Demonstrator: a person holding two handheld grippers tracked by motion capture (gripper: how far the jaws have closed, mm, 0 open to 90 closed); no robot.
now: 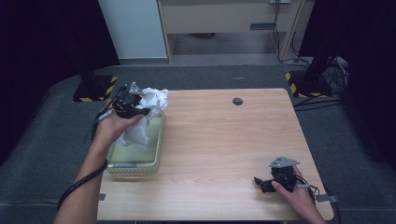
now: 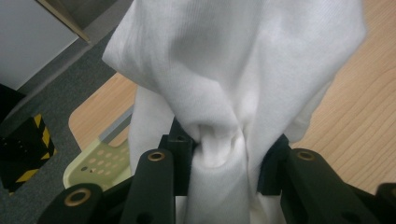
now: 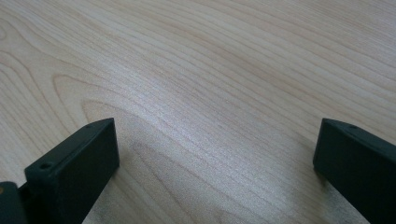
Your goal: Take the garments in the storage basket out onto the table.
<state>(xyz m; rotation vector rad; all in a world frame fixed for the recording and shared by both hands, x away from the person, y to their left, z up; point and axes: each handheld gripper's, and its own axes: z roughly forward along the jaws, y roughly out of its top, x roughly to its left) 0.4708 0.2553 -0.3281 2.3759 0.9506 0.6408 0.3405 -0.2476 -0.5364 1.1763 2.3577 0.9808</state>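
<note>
As left tool (image 1: 140,106) pinches cloth (image 1: 152,100).

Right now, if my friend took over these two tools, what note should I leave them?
Left tool: shut on the white cloth, a bunch pinched between its jaws, held above the pale green basket at the table's left edge.
Right tool: open, holding nothing, resting low over bare wood near the front right corner.
Done: cloth gripped and partly lifted; its lower end hangs into the basket.
Left: probably lift the cloth clear and bring it onto the table, with the right tool free to help.
</note>
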